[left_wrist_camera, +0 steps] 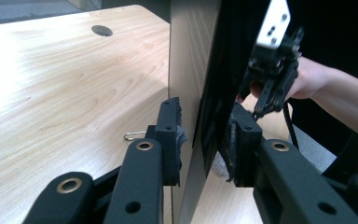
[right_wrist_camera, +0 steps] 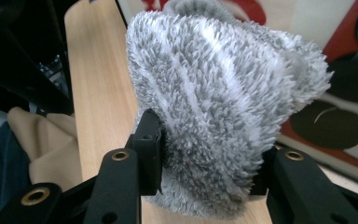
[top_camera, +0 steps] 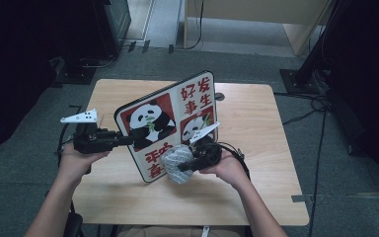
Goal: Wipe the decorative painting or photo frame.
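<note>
The panda board (top_camera: 165,123) stands upright on its edge at the middle of the desk (top_camera: 256,128), its left rim pinched by the left gripper (left_wrist_camera: 205,140). The right gripper (right_wrist_camera: 205,163), fingers clenched on a fluffy grey cloth (right_wrist_camera: 223,107), presses it to the board's 5 o'clock corner. Wiping looks underway; most of the printed face seems left.

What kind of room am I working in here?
Probably a lab or office workspace set up for recording, not a home: a bare light wooden desk with a cable hole, grey carpet floor with trailing black cables, and dark stand bases around the desk.
</note>
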### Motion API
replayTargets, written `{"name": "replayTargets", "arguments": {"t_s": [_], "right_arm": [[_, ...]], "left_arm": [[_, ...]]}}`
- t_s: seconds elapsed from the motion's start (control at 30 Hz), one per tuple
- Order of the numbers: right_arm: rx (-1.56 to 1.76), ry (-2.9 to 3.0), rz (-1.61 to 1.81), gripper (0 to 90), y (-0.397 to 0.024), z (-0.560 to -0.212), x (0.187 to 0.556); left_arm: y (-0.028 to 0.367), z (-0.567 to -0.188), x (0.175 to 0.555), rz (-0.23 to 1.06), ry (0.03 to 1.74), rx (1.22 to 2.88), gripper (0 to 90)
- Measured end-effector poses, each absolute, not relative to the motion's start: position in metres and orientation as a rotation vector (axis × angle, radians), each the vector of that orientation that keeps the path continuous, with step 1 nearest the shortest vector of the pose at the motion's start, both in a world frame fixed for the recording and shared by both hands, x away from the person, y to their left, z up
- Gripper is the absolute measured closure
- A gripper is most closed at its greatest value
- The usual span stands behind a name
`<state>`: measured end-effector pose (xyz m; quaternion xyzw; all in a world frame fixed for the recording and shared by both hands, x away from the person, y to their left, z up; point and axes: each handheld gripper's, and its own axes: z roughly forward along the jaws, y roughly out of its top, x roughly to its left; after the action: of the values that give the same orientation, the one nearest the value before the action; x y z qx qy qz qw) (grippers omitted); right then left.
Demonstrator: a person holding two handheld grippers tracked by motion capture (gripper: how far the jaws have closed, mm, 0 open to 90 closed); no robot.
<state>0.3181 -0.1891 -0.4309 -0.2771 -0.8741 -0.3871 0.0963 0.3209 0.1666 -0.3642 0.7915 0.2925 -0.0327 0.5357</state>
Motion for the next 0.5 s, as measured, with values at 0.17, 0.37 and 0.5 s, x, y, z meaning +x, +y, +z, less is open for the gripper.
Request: {"name": "replayTargets", "arguments": {"t_s": [0.17, 0.37, 0.5], "right_arm": [[-0.805, -2.586, -1.189, 59.9, -0.188, -0.411, 0.318], [-0.777, -2.583, -1.257, 59.9, -0.185, -0.383, 0.317], [-0.747, -2.597, -1.282, 59.9, -0.179, -0.366, 0.318]], "left_arm": [[0.168, -0.363, 0.319, -0.079, 0.683, 1.900, 73.7], [0.169, -0.363, 0.319, -0.083, 0.687, 1.904, 75.9], [0.169, -0.363, 0.319, -0.081, 0.686, 1.908, 77.2]]}}
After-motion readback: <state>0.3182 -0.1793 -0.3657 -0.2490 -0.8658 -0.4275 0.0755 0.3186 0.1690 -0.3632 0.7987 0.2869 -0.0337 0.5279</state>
